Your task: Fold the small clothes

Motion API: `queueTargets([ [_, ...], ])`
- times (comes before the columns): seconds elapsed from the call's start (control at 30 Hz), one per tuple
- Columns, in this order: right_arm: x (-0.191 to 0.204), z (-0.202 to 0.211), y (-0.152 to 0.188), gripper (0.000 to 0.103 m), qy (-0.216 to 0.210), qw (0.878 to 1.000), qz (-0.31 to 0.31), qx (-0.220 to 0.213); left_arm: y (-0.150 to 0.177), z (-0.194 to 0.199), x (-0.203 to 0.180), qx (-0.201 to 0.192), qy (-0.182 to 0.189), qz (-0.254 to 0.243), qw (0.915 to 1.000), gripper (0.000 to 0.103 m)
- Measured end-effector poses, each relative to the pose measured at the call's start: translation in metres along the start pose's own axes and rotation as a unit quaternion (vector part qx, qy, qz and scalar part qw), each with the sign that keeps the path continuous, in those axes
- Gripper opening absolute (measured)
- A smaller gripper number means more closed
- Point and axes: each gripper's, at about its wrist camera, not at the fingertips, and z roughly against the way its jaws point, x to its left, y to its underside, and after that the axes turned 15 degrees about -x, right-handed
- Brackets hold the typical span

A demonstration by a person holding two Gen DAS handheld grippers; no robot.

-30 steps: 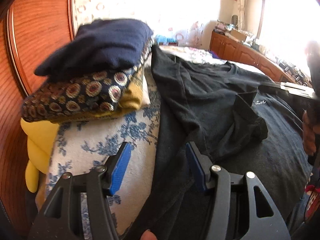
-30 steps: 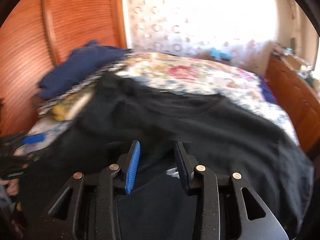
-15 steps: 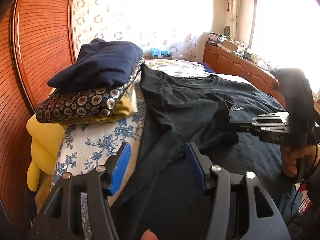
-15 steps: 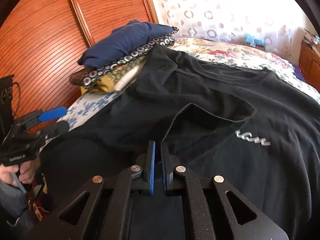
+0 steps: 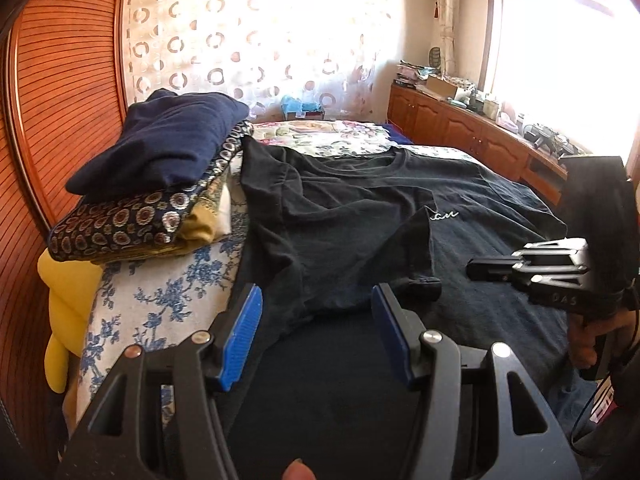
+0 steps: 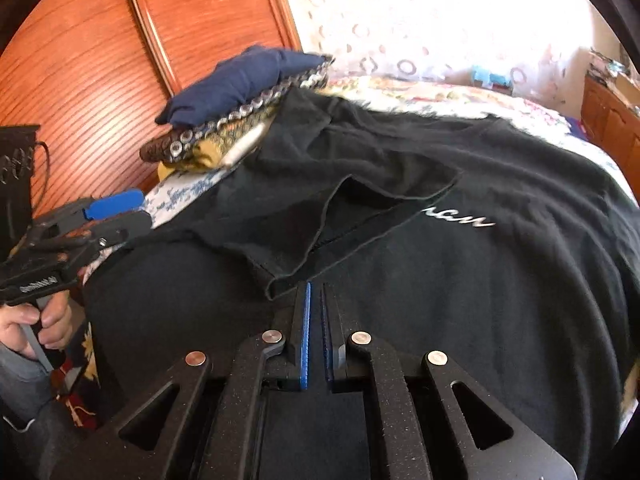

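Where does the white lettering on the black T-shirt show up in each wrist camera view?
Left wrist: white lettering right of centre, beside the folded-over sleeve.
Right wrist: white lettering right of centre, beside that sleeve's hem.
Shared landmark: folded clothes pile, upper left in both.

The black cotton-like T-shirt (image 5: 352, 216) is matt, soft knit cloth, and the blue-flowered white bedspread (image 5: 160, 304) under it is a matt, printed weave. The reddish ribbed wooden headboard (image 5: 52, 92) has a satin sheen. The left gripper (image 5: 316, 332) is grainy matt black plastic with ridged blue pads and shiny metal pins.
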Motion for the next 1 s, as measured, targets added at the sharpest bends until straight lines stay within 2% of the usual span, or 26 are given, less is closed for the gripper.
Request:
queueTargets([
  [0.07,-0.008,0.012,-0.001,0.016,0.021,1.000,0.004,-0.013,0.001,-0.003,-0.006,0.002,0.006,-0.003,1.0000,0.057],
  [0.13,-0.023,0.027,-0.003,0.038,0.040,0.999,-0.001,-0.026,0.001,-0.007,-0.013,0.005,0.011,-0.006,0.9999,0.057],
  [0.2,-0.044,0.044,-0.004,0.043,0.074,0.997,-0.003,-0.036,0.003,-0.011,-0.019,0.008,0.018,-0.011,0.9998,0.057],
  [0.4,-0.139,0.102,-0.003,0.043,0.193,0.979,-0.032,-0.052,0.002,-0.028,-0.040,0.021,0.036,-0.027,0.9988,0.057],
  [0.53,-0.195,0.122,0.004,0.043,0.247,0.966,-0.060,-0.041,0.000,-0.037,-0.050,0.027,0.046,-0.031,0.9981,0.057],
  [0.7,-0.237,0.121,0.014,0.043,0.249,0.962,-0.108,-0.026,0.002,-0.046,-0.062,0.037,0.057,-0.039,0.9970,0.057],
  [0.83,-0.250,0.118,0.016,0.043,0.243,0.960,-0.136,-0.025,0.004,-0.048,-0.067,0.042,0.060,-0.043,0.9964,0.057],
  [0.93,-0.256,0.115,0.012,0.043,0.248,0.959,-0.135,-0.023,0.005,-0.048,-0.067,0.043,0.060,-0.042,0.9964,0.057],
  [0.97,-0.257,0.114,0.012,0.042,0.250,0.959,-0.133,-0.022,0.006,-0.048,-0.067,0.043,0.060,-0.042,0.9964,0.057],
  [1.0,-0.258,0.112,0.011,0.032,0.249,0.960,-0.131,-0.018,0.006,-0.048,-0.066,0.042,0.060,-0.041,0.9965,0.057],
])
